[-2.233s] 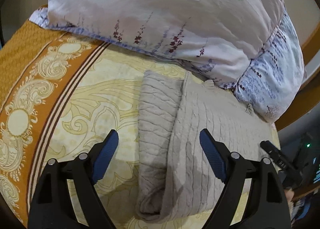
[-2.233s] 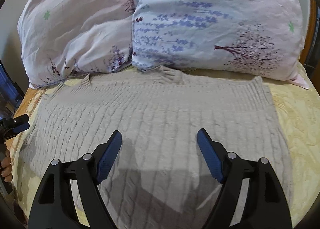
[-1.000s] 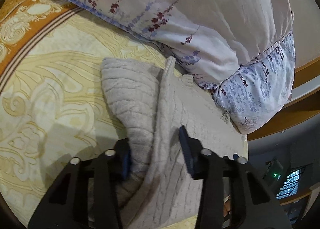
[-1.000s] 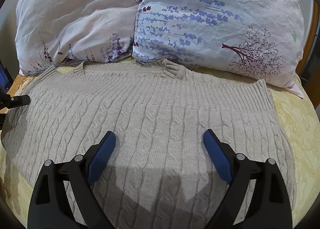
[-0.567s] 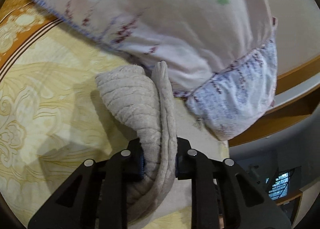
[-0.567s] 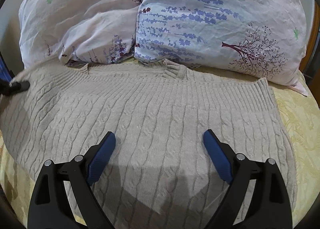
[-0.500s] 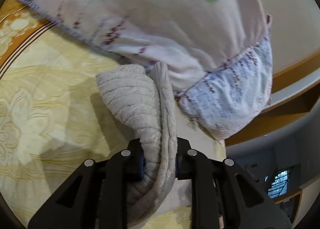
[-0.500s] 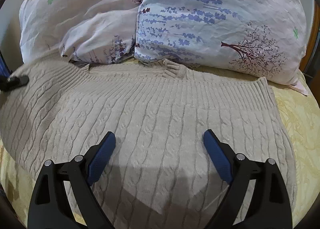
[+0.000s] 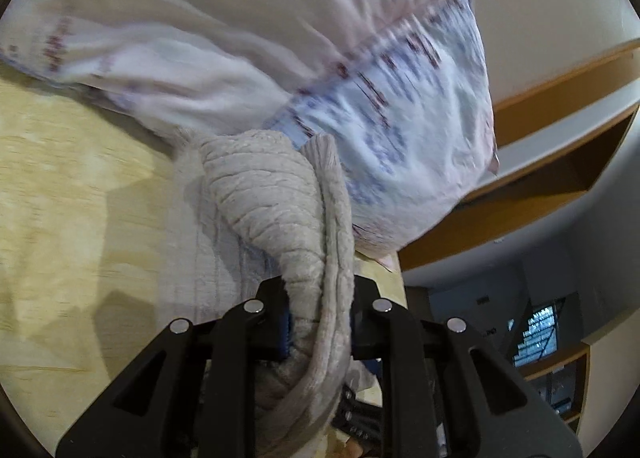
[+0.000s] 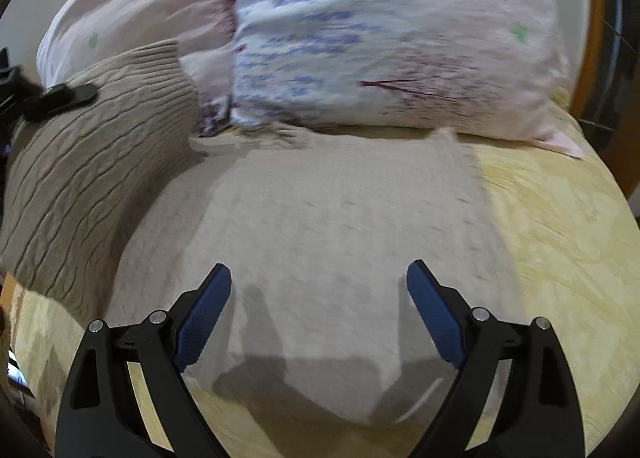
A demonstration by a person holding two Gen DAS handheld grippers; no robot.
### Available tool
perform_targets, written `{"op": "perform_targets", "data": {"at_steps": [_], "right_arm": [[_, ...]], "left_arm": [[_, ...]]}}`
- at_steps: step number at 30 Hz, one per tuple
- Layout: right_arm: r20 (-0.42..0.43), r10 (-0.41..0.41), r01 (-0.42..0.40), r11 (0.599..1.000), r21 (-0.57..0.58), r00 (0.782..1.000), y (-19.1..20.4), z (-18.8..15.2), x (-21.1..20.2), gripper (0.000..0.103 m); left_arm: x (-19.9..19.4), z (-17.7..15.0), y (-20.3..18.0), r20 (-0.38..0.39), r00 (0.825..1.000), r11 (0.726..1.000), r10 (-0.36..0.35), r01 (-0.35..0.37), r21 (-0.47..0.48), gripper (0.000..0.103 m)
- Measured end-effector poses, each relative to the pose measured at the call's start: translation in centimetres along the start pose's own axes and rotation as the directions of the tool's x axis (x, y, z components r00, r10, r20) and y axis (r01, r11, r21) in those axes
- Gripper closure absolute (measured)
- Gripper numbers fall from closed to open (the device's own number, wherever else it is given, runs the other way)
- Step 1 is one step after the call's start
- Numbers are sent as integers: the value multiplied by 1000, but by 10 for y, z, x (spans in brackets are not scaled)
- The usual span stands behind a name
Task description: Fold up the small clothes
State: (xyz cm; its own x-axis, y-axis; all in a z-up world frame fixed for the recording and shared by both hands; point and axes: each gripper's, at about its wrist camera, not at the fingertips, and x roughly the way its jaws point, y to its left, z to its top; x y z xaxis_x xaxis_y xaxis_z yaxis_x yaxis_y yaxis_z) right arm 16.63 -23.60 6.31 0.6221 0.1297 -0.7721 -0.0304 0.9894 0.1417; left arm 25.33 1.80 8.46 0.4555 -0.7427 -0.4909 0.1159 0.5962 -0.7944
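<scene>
A beige cable-knit sweater (image 10: 328,218) lies spread on the yellow bedspread (image 10: 560,226) in front of the pillows. Its left side (image 10: 92,154) is raised off the bed and curls over toward the middle. My left gripper (image 9: 318,314) is shut on that bunched edge of the sweater (image 9: 280,198), which hangs in thick folds between the jaws. In the right wrist view a black left fingertip (image 10: 60,96) shows at the far left, clamped on the raised knit. My right gripper (image 10: 318,294) hovers open over the sweater's near middle, with nothing between its blue pads.
Two floral pillows (image 10: 380,42) lean against the head of the bed right behind the sweater. A wooden bed frame (image 9: 560,74) and a dim room lie beyond on the right. Bare bedspread (image 9: 60,178) stretches to the left.
My left gripper closed on the sweater's left edge, then lifted it and carried it toward the middle. The right gripper stayed open and shifted a little over the sweater.
</scene>
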Motion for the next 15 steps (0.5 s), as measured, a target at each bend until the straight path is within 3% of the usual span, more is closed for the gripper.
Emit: {"op": "perform_targets", "data": {"at_steps": [6,11,14,15], "right_arm": [[27,-26,24,998,62,999,-45,-12,-25,12],[56,-38,31,993,116,998,-78,-19,-40,12],[60,-25,14,986,168,998,-100,-22,-44,12],[62,-6,-6,980,197,998,-110,-23,-46,12]], "left_arm": [[63,-19,-39,-85,996,999,-31,33,25,85],[124,-45,-52,-167,986,1000,-14,18,22,85],[154,-60,-50,-220,975,1000,-13,12,-5,79],[158,-62,-51,-230,973,1000,-21,21,-5,72]]}}
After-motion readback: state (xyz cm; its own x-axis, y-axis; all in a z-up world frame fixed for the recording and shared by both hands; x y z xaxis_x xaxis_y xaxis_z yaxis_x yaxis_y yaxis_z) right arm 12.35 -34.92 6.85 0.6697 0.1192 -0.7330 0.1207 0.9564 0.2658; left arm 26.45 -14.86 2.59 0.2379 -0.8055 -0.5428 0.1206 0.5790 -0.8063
